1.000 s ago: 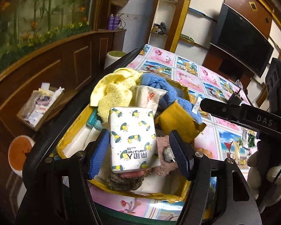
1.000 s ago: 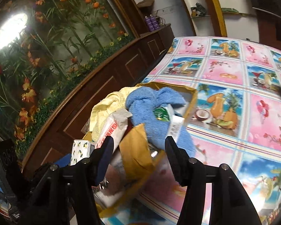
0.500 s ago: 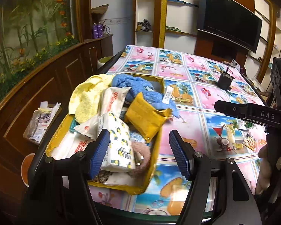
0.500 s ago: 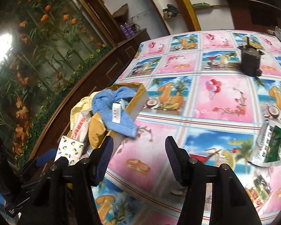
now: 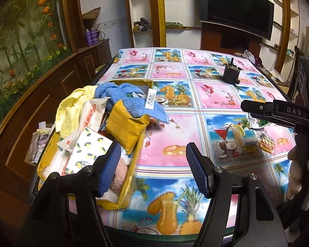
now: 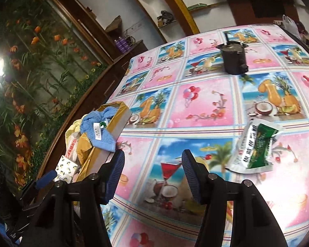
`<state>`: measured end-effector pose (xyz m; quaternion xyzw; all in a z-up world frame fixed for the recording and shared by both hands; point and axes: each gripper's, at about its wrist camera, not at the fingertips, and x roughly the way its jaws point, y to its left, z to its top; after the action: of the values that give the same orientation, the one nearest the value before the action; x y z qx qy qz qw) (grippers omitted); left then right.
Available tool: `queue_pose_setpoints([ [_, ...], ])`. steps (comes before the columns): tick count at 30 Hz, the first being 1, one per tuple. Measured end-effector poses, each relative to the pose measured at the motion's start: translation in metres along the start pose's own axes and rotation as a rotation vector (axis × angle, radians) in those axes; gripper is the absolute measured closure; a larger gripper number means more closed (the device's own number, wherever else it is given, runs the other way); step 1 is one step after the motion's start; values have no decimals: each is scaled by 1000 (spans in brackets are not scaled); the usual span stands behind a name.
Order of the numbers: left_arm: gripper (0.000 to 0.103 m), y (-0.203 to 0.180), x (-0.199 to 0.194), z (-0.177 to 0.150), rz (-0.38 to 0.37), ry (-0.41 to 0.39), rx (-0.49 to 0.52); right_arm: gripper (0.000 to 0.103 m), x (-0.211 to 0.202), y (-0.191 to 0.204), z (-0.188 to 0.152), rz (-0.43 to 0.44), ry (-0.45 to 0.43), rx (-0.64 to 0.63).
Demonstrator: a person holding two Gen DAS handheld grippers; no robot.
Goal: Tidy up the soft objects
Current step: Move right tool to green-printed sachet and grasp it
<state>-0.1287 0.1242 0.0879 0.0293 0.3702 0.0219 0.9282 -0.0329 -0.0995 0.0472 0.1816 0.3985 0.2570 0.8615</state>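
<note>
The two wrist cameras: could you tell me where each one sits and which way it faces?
Left wrist: on the left gripper, looking down across the table past the yellow box; the right gripper and a hand show.
Right wrist: on the right gripper, facing the green sachet; its own open fingers show.
Shared: blue towel, black container.

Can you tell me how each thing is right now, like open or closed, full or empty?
Yellow cardboard box: open, overfull.
Blue towel: draped over the box's rim.
Green-and-white foil pouch: lying flat on the table.
Wall television: off.
Left gripper: open, empty.
Right gripper: open, empty.
</note>
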Motion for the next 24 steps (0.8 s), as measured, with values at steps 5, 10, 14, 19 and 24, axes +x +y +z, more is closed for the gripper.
queue_pose_setpoints([
  [5,37,-12,5,-1,-7,20,24,45,-11,-22,-1,-19,-11,44],
  [10,37,-20,10,-2,-19,37,42,45,-24,-44,1,-38,-35,88],
  [14,37,-25,15,-3,-47,58,50,45,-39,-63,3,-56,-67,115],
  [19,37,-25,26,-6,-87,95,29,45,-63,-96,2,-132,-103,181],
  [24,37,-26,38,-8,-131,129,5,45,-70,-121,0,-186,-96,238],
])
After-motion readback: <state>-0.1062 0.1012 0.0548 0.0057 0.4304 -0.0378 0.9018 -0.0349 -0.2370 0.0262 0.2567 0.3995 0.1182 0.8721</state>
